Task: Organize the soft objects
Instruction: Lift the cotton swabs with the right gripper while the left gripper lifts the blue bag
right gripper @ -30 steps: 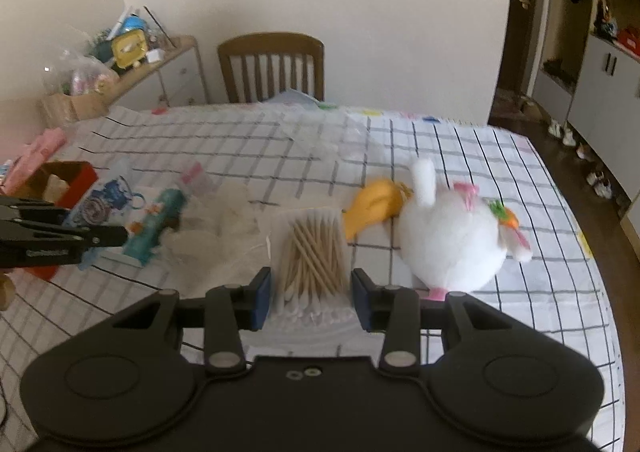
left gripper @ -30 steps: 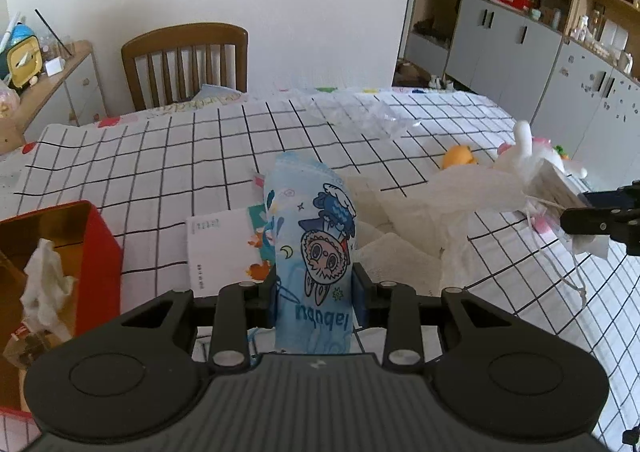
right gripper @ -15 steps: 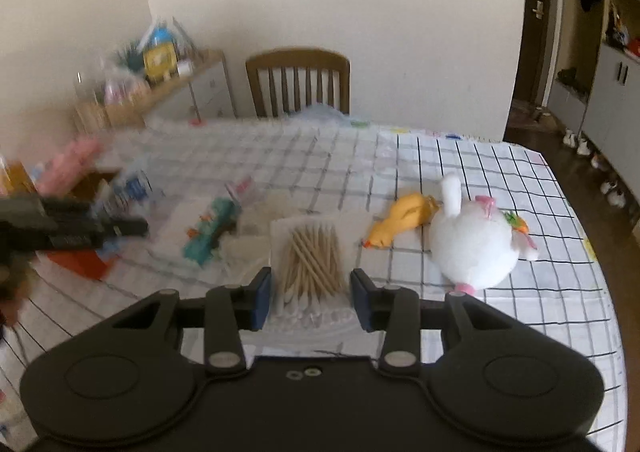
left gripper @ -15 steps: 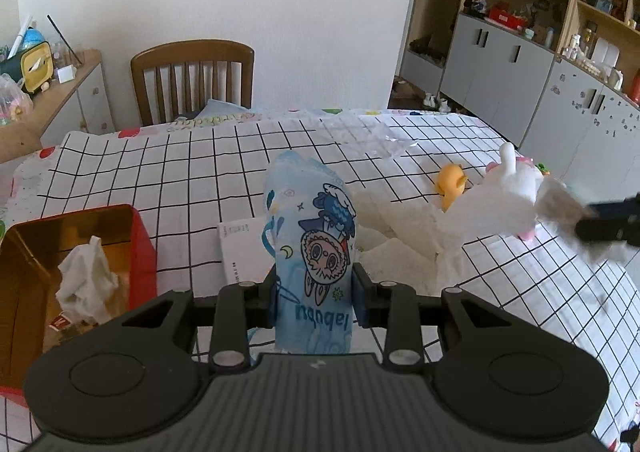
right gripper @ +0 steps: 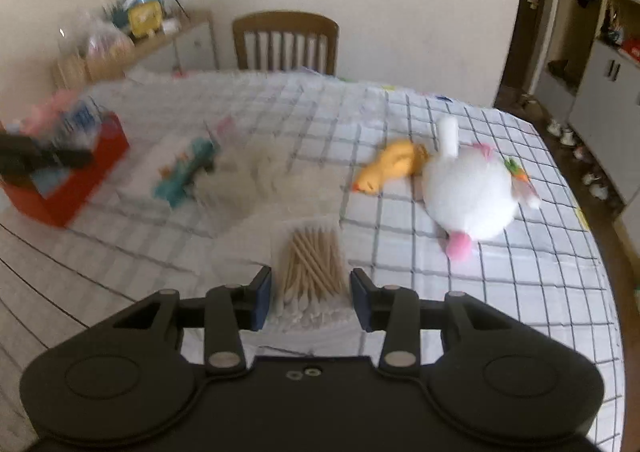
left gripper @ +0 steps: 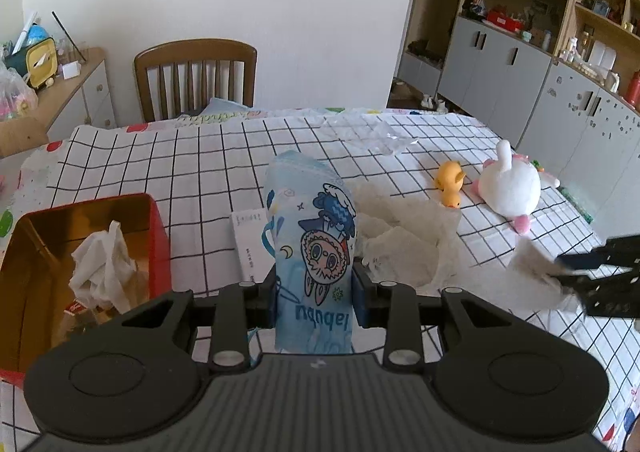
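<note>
Checked tablecloth (left gripper: 192, 167), red box (left gripper: 158, 236) near left. We clamp a blue pouch (left gripper: 310, 252) in the left gripper (left gripper: 314, 298), likely boxing it; right gripper (right gripper: 310, 298) grips a swab pack (right gripper: 312, 276).

Both wrist cameras sit just behind their jaws, angled down across the counter (left gripper: 168, 167) toward its far edge and the chair (left gripper: 196, 79). Left view sharp, right view blurred. Both share the plush rabbit (left gripper: 510, 191) and red box (right gripper: 76, 175).

Duck toy (left gripper: 450, 183) beside plush rabbit (left gripper: 509, 191)
</note>
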Tool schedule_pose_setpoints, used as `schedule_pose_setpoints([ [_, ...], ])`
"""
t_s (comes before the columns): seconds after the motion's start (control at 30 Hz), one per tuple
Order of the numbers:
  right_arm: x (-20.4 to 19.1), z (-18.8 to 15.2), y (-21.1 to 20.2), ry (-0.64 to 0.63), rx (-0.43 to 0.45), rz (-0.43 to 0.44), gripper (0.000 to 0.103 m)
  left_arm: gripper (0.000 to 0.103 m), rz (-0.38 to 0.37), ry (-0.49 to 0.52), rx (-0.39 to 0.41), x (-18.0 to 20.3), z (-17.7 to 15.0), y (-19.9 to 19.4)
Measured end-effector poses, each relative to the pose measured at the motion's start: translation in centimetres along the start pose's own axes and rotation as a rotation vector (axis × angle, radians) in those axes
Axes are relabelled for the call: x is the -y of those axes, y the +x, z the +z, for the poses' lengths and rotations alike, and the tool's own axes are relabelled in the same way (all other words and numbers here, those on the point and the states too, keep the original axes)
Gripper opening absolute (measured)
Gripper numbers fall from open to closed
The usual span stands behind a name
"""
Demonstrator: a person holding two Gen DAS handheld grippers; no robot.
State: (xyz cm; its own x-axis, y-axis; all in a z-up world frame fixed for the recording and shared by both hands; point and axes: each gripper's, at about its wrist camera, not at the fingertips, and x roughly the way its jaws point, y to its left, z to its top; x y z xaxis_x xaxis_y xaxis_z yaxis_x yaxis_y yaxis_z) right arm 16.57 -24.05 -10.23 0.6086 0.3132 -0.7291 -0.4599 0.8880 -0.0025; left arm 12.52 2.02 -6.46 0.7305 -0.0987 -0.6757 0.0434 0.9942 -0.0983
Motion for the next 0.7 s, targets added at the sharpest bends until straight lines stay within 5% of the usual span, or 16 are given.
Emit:
schedule_pose_setpoints([
  [0.17, 0.0, -1.9, 1.2, -0.008, -0.015, -0.059, 0.041, 0.033, -0.001, -0.011, -0.011, -0.3, -0.4, 0.1],
  [0.37, -0.3, -3.8, 2.5, 0.007, -0.114, -0.027, 0.044, 0.033, -0.004, -0.006, -0.019, -0.2, -0.7, 0.1],
  [0.53, 0.7, -3.5, 0.3, 0.035, -0.082, 0.048, 0.068, 0.033, -0.006, -0.01, -0.02, -0.1, -0.7, 0.1],
  [0.7, 2.0, -2.2, 0.6, 0.084, -0.056, 0.04, 0.068, 0.033, -0.003, -0.008, -0.022, 0.1, -0.7, 0.1],
])
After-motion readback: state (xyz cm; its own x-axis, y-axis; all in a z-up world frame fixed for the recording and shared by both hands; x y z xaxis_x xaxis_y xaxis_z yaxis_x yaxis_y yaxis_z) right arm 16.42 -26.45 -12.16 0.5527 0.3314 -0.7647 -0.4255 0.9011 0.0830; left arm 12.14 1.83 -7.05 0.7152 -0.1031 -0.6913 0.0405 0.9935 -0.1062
